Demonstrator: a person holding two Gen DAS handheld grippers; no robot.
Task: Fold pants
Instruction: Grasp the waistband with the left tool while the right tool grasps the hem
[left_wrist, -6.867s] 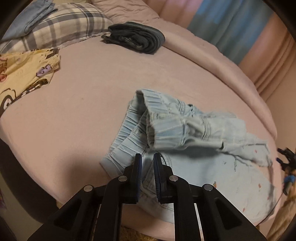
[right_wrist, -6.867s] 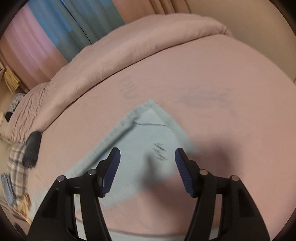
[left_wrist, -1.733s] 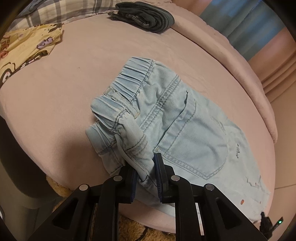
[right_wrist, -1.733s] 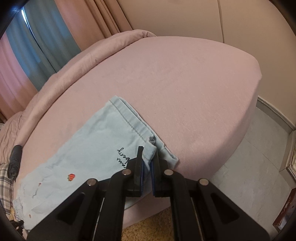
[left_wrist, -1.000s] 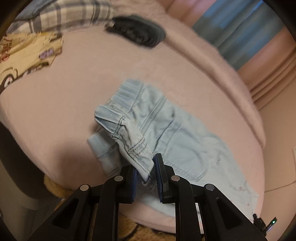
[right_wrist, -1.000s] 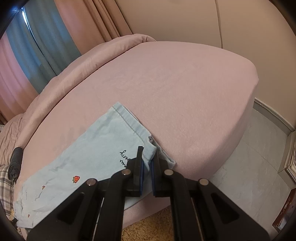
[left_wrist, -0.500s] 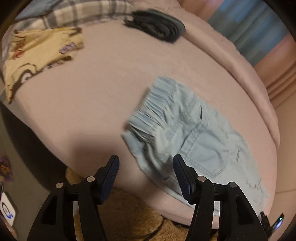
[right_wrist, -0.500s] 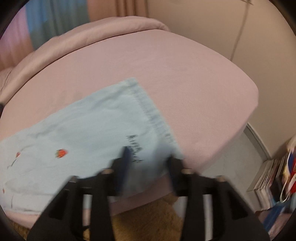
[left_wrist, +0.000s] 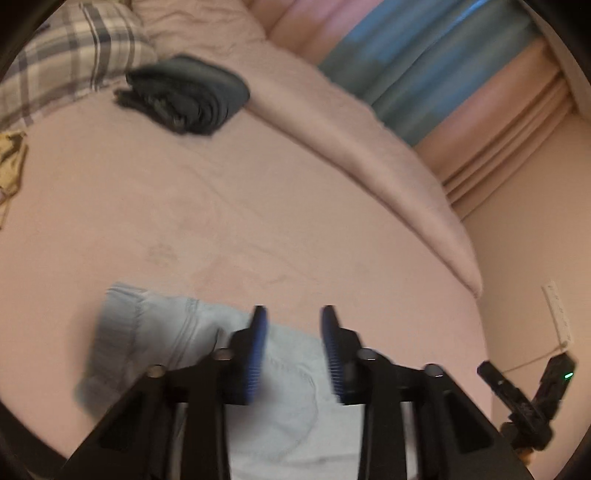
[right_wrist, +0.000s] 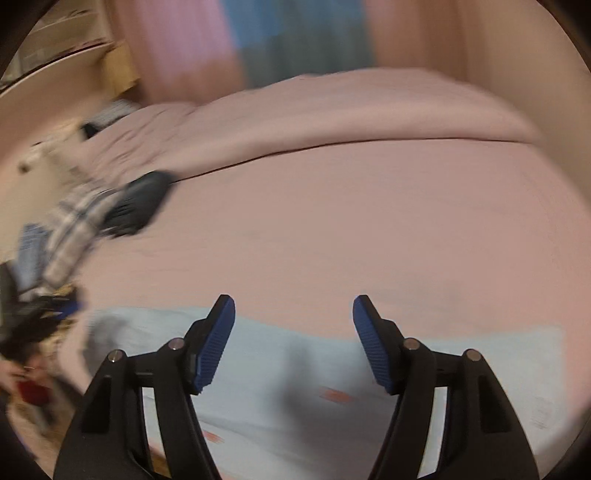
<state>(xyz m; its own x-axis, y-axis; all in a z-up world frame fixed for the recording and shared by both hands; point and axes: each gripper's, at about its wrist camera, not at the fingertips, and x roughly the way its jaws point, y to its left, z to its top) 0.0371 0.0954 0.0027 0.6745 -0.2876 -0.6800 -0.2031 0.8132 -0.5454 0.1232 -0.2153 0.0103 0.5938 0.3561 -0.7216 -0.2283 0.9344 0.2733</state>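
On the pink bed sheet (left_wrist: 258, 206) lie light-blue denim pants (right_wrist: 295, 373) — both claws gape, holding nothing. Only the left gripper (left_wrist: 293, 328) view shows their gathered waistband; the right gripper (right_wrist: 293, 314) view shows a far hem edge.

Dim, warm indoor light; motion blur; strong fisheye edge distortion.

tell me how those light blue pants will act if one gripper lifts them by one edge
The light blue pants lie flat and thin on the bed, so they would probably drape and sag, not hold shape. They look like soft denim, so likely light enough for one pinch. The gathered waistband seems thicker and may bunch.
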